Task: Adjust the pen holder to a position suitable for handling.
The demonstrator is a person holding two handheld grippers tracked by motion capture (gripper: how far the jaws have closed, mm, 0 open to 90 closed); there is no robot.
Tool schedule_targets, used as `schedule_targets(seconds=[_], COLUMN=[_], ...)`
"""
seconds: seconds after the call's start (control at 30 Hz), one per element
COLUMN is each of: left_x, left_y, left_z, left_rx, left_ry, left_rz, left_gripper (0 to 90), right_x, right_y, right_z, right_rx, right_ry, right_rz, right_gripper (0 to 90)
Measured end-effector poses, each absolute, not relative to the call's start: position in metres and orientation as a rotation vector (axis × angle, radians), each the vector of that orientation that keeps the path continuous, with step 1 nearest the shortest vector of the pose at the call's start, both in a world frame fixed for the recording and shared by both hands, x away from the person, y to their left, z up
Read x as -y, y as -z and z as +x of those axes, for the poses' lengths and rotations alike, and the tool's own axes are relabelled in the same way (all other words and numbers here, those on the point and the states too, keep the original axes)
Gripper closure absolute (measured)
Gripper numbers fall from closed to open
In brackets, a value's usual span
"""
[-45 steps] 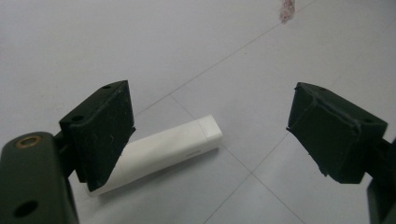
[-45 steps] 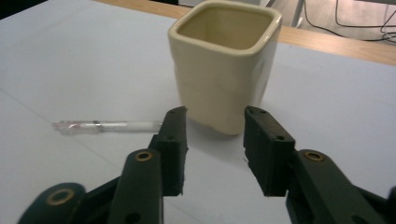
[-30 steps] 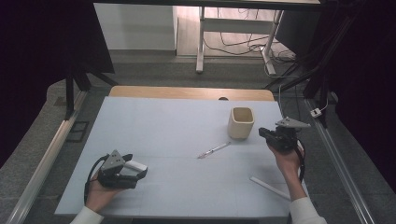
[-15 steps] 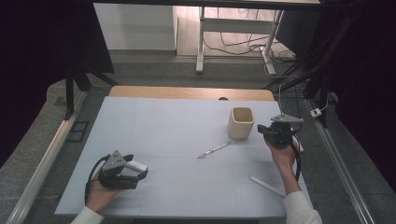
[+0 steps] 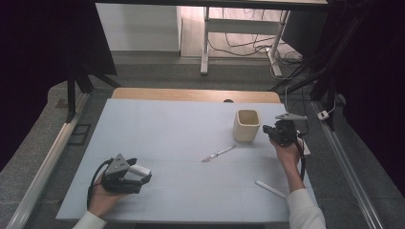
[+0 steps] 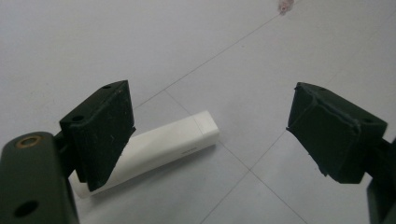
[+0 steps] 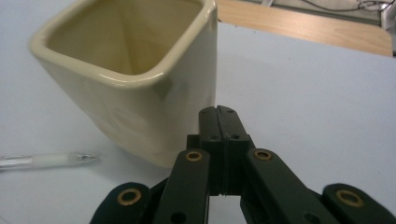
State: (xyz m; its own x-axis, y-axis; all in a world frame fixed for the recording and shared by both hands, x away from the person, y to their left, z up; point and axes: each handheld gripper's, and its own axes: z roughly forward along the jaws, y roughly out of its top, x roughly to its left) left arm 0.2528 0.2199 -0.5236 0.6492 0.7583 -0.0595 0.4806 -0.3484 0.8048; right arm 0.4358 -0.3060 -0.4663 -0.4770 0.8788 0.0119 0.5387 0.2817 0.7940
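Observation:
My right gripper is shut with nothing in it, its tips just right of a cream square cup. In the right gripper view the closed jaws point at the cup's near wall, close to it. A clear pen lies left of the cup on the pale blue table; its tip shows beside the cup's base. My left gripper rests at the front left, open. A white stick lies on the table by its left jaw, not gripped, and also shows from above as the stick.
A second white stick lies at the front right near the right forearm. A wooden strip runs along the table's far edge. Metal rails flank both sides. A desk frame and cables stand on the floor beyond.
My right gripper has moved a little away from the person and toward the cup. The left gripper has stayed where it was.

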Motion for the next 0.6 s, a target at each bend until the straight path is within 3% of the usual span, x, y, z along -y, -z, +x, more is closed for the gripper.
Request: schedule_targets(seconds=[0.6], left_x=[-0.221], left_y=[0.524], left_z=[0.253], left_rx=[-0.968], left_ry=[-0.415], left_rz=[2.014], left_gripper=[14.1], right_x=[0.298], right_y=[0.48], right_z=[0.457], right_rx=[-2.136], right_ry=[-1.01], right_rz=[1.28], right_gripper=[89.2])
